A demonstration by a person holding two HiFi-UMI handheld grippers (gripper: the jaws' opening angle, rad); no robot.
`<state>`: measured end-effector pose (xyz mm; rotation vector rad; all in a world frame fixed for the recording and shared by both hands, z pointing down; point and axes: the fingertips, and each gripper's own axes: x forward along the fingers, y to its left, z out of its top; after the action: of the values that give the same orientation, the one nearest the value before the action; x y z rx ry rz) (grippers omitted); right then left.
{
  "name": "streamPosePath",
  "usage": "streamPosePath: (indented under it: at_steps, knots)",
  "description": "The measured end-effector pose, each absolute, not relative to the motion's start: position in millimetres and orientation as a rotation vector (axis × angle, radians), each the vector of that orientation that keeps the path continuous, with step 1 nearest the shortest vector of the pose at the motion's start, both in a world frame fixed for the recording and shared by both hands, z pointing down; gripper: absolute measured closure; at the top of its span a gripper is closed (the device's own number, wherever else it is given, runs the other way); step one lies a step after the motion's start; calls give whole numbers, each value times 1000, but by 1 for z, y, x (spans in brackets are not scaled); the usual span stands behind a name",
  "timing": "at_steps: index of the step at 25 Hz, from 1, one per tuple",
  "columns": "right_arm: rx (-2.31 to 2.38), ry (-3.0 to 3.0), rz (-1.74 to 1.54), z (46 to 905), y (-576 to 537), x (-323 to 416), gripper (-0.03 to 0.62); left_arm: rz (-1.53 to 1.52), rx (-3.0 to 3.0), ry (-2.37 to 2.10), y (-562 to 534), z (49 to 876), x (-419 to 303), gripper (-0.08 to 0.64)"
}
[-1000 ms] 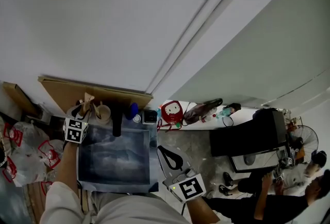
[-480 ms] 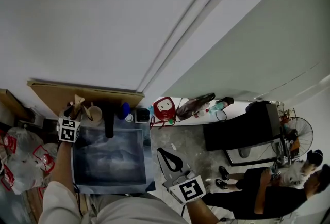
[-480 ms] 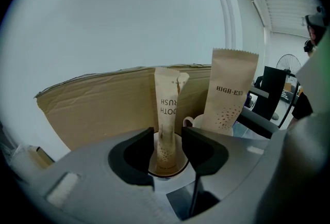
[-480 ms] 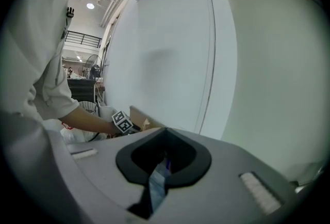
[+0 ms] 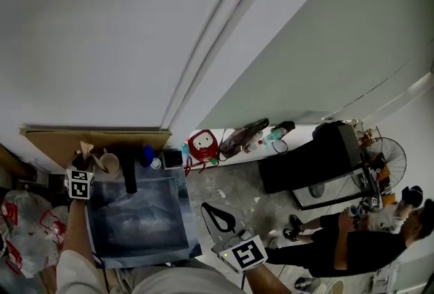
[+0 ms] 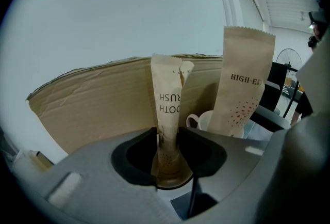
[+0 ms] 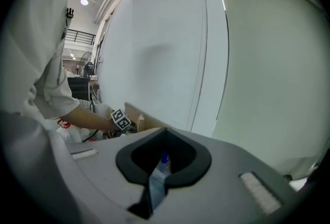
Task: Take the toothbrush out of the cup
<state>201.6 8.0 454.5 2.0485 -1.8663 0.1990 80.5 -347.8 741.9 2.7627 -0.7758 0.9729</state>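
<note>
Lower than a second ago, the left gripper (image 6: 166, 139) has come down at the far left corner of the mat (image 5: 139, 218), and its jaws have just been closing. They now stand clamped on the toothbrush (image 6: 166, 101), a paper packet that stands upright between them with its foot in the brown cup (image 6: 170, 179). Just right of it a white mug (image 6: 202, 121) holds a second packet (image 6: 243, 89), and a cardboard sheet (image 6: 93, 107) stands against the wall behind both. The right gripper (image 7: 157, 179) hangs near and right of the mat, over the floor (image 5: 237, 187), its jaws together with nothing held.
</note>
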Motion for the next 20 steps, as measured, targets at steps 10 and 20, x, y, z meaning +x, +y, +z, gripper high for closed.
streamPosePath:
  at_steps: [10, 20]
  knots:
    - [2072, -1813, 224, 464, 23, 211, 591, 951, 2780, -818, -353, 740, 84, 458]
    - [2067, -1849, 211, 455, 19, 206, 591, 910, 2789, -855, -352, 731, 80, 526]
